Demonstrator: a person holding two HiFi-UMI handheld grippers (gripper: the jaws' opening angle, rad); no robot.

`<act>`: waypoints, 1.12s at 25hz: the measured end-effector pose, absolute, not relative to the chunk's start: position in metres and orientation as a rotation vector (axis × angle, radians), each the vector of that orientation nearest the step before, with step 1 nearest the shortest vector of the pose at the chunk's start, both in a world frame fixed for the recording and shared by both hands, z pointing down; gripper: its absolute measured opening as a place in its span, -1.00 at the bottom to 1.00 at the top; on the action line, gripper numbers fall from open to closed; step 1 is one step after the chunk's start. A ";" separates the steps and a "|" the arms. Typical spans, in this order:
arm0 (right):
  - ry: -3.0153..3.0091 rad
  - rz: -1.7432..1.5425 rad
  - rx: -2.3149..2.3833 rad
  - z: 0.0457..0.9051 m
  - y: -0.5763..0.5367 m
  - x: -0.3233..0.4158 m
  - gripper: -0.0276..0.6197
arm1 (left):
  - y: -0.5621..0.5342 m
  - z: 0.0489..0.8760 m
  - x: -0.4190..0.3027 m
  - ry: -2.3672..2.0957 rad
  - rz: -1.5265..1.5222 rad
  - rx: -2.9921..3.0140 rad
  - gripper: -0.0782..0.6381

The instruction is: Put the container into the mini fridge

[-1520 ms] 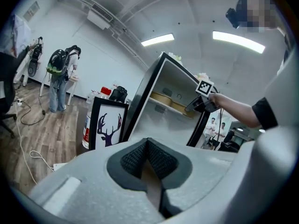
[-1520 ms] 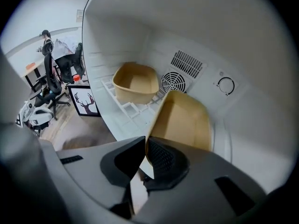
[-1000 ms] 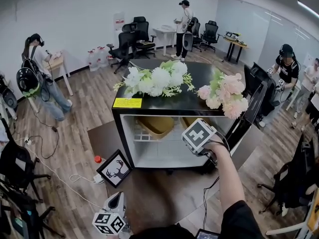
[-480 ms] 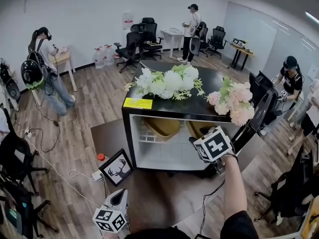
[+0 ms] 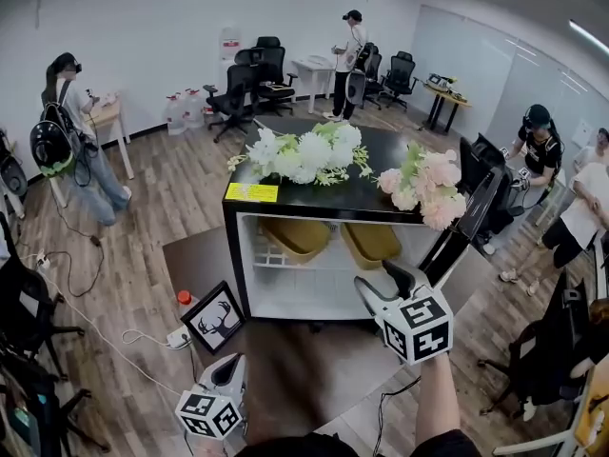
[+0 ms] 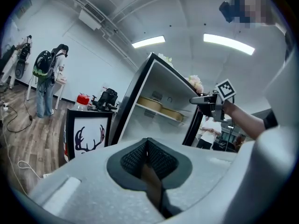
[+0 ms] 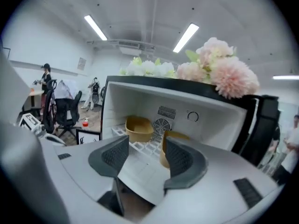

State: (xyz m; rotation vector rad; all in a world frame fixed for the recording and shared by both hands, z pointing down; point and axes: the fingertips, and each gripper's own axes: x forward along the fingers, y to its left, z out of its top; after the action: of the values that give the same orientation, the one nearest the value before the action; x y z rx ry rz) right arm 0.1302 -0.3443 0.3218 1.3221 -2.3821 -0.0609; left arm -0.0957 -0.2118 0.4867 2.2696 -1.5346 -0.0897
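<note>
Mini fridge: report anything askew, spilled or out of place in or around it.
Nothing spilled or damaged. Both tan containers sit upright on the wire shelf. Only oddity: a framed deer picture propped on the floor beside the fridge.

Tan containers (image 5: 297, 237) (black mini fridge (image 5: 324, 206))

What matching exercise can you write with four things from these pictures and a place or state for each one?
1 flowers
2 containers
3 deer picture
4 left gripper

A inside the fridge
B on the floor beside the fridge
C jaws together, empty
D on top of the fridge

Pairs: 1-D, 2-A, 3-B, 4-C
</note>
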 end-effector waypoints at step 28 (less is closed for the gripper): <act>-2.440 0.448 1.730 0.468 -0.166 0.147 -0.57 | -0.173 0.477 -0.003 -1.210 -0.077 2.480 -0.76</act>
State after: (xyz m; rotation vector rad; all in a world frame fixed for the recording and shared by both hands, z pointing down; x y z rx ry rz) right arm 0.1475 -0.1659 0.4676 1.7301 -2.4397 0.4477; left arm -0.0026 -0.1727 0.4771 2.4804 -1.2105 -0.0773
